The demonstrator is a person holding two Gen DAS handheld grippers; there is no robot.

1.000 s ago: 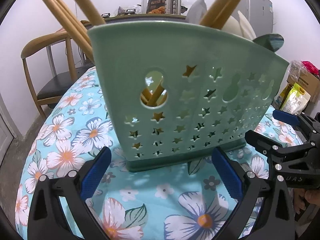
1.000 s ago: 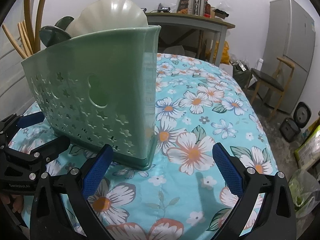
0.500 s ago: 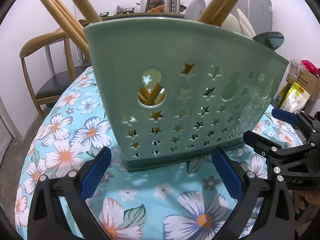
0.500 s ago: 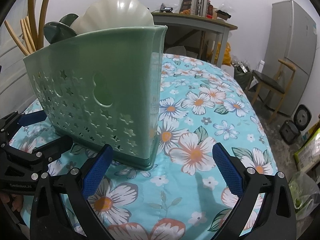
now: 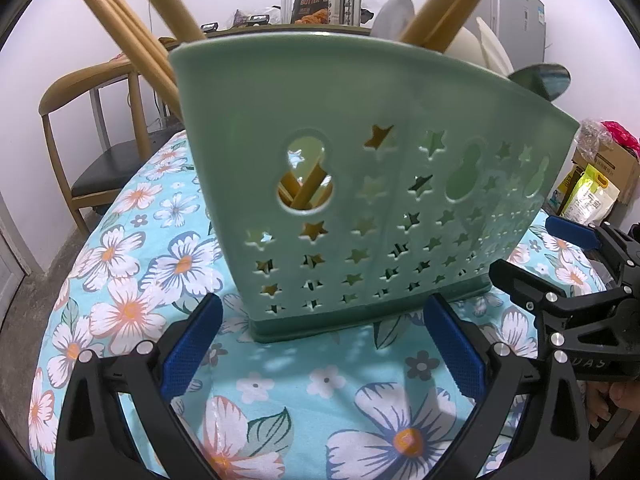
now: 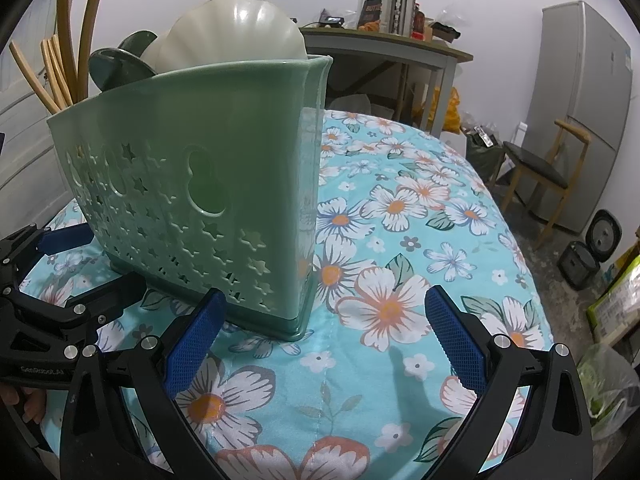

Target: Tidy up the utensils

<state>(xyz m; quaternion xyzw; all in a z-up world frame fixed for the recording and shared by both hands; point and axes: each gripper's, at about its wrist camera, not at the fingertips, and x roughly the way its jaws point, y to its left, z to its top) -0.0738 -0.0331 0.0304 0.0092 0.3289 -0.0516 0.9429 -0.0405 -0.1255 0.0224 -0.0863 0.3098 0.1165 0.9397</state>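
A green plastic utensil holder (image 5: 360, 168) with star-shaped holes stands upright on the floral tablecloth (image 5: 280, 380); it also shows in the right wrist view (image 6: 208, 168). Wooden chopsticks (image 5: 152, 12) lean out of its left compartment. White spoons (image 6: 236, 32) and a dark green spoon (image 6: 120, 60) stick out of the other end. My left gripper (image 5: 322, 344) is open and empty, just in front of the holder's base. My right gripper (image 6: 324, 336) is open and empty, at the holder's right front corner.
A wooden chair (image 5: 92, 132) stands left of the table. A side table (image 6: 384, 48) with a metal canister and packets is behind. A grey fridge (image 6: 580, 112) and another chair (image 6: 540, 168) stand at the right. Bags and boxes (image 5: 592, 184) lie on the floor.
Both grippers have drawn slightly nearer to the holder. Both stay open. The holder has not moved.
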